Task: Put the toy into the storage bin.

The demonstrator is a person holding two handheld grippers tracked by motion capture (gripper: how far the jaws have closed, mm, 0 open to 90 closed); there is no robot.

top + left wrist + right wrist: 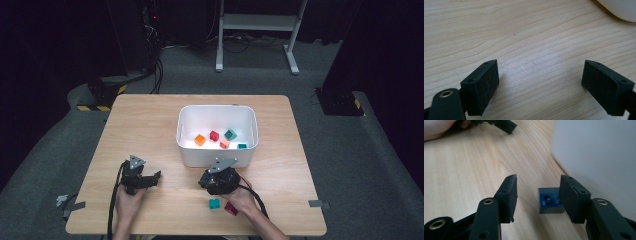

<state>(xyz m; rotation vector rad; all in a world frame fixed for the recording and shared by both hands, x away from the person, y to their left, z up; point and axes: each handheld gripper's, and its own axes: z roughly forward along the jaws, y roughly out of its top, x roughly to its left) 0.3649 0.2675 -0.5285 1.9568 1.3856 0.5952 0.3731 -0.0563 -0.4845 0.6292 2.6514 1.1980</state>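
The right gripper (206,181) sits low on the wooden table (150,125), just in front of the near wall of the white bin (186,150). In the right gripper view its jaws stand released, with a small blue block (549,203) lying on the wood between them, close against the jaw on the bin's side, though whether it actually touches that jaw I cannot tell. The block rests flat, just beside the bin's outer wall and outside it. The left gripper (152,179) rests on the table off to the left, well apart from the bin, and its jaws are spread wide over bare wood with nothing between them. Inside the bin lie several small blocks: an orange one (200,140), a red one (214,135), a green one (230,134), a salmon one (224,144) and a teal one (242,146). Near the person's right hand (243,199), a teal block (214,203) and a dark red block (230,209) lie on the table.
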